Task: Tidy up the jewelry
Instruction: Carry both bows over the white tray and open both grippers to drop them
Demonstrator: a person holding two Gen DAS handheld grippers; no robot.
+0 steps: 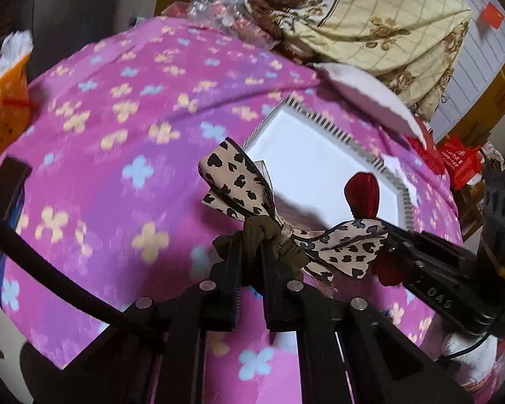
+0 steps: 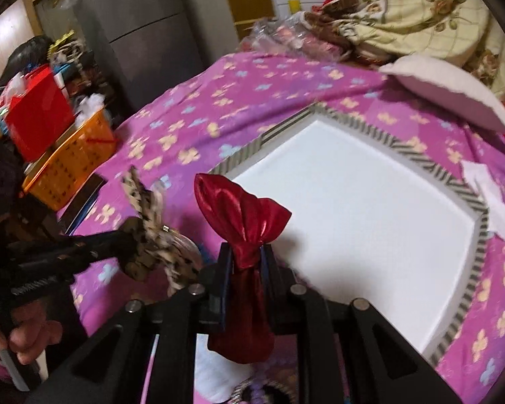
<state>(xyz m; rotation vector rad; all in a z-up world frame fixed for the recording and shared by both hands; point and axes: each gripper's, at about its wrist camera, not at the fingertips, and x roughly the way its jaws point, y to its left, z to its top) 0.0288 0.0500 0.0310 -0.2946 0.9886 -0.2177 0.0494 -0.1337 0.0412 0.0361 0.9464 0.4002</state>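
My left gripper (image 1: 250,252) is shut on a leopard-print bow hair tie (image 1: 239,175) with an olive scrunchie band, held above the pink bedspread. My right gripper (image 2: 247,256) is shut on a red satin scrunchie (image 2: 239,212), held just in front of a white tray with a striped rim (image 2: 481,245). The tray's inside looks bare. In the left wrist view the tray (image 1: 340,131) lies beyond the bow, and the right gripper (image 1: 392,239) comes in from the right with the red scrunchie (image 1: 362,188). In the right wrist view the left gripper (image 2: 134,245) and the bow (image 2: 148,202) show at the left.
The pink flowered bedspread (image 2: 239,101) covers the bed. A white lid (image 2: 454,87) lies behind the tray, with a folded floral quilt (image 2: 421,10) beyond it. An orange basket (image 2: 74,158) and a red box (image 2: 40,118) stand at the left edge. A white paper scrap (image 2: 488,198) lies right of the tray.
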